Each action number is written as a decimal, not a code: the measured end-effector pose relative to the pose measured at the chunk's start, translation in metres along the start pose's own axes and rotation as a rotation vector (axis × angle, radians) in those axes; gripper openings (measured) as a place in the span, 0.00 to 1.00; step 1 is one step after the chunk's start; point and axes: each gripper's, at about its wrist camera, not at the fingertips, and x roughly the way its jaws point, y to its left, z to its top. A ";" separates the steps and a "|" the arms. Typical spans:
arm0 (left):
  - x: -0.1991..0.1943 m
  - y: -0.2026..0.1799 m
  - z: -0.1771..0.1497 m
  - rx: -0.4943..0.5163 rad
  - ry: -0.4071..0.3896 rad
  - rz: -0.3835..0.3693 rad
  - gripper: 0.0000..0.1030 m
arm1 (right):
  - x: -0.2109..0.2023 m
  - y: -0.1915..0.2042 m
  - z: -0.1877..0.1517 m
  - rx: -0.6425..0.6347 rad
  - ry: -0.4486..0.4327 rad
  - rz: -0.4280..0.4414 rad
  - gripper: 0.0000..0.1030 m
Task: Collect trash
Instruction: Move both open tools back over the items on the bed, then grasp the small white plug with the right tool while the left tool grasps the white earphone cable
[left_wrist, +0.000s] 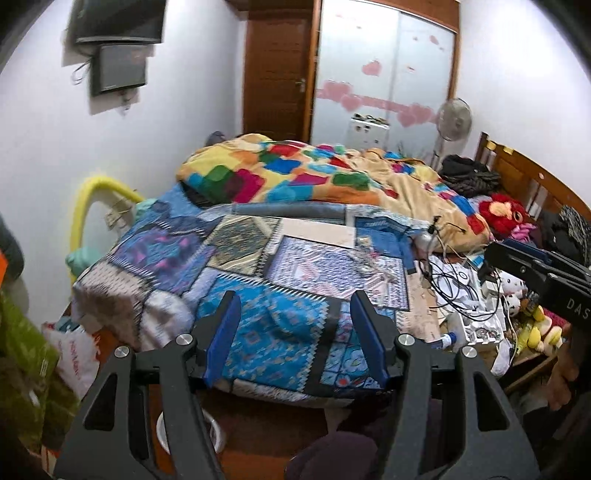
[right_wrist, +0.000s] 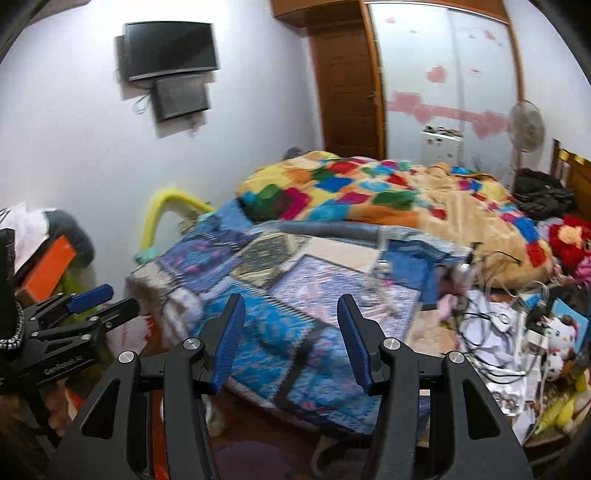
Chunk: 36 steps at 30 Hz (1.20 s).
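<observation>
Both black tools with blue finger pads hang above the near end of a bed (left_wrist: 258, 266) covered by a blue patchwork quilt. The left tool (left_wrist: 291, 332) has its jaws apart with nothing between them, and the right tool (right_wrist: 291, 332) likewise stands apart and empty. The trash, a litter of white crumpled papers (right_wrist: 491, 314) tangled with black cables (left_wrist: 454, 280), lies on the bed's right side, beside the quilt and below a multicoloured checked blanket (left_wrist: 295, 170). Soft toys (right_wrist: 557, 332) sit just right of the papers. A pale flat card (left_wrist: 317, 230) rests on the quilt's far part.
</observation>
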 end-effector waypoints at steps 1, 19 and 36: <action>0.006 -0.005 0.003 0.009 0.004 -0.008 0.60 | 0.002 -0.008 0.001 0.009 0.002 -0.018 0.47; 0.171 -0.054 0.017 0.076 0.200 -0.104 0.60 | 0.094 -0.129 -0.023 0.222 0.211 -0.145 0.47; 0.293 -0.048 -0.008 0.070 0.333 -0.100 0.60 | 0.251 -0.163 -0.048 0.369 0.401 -0.047 0.47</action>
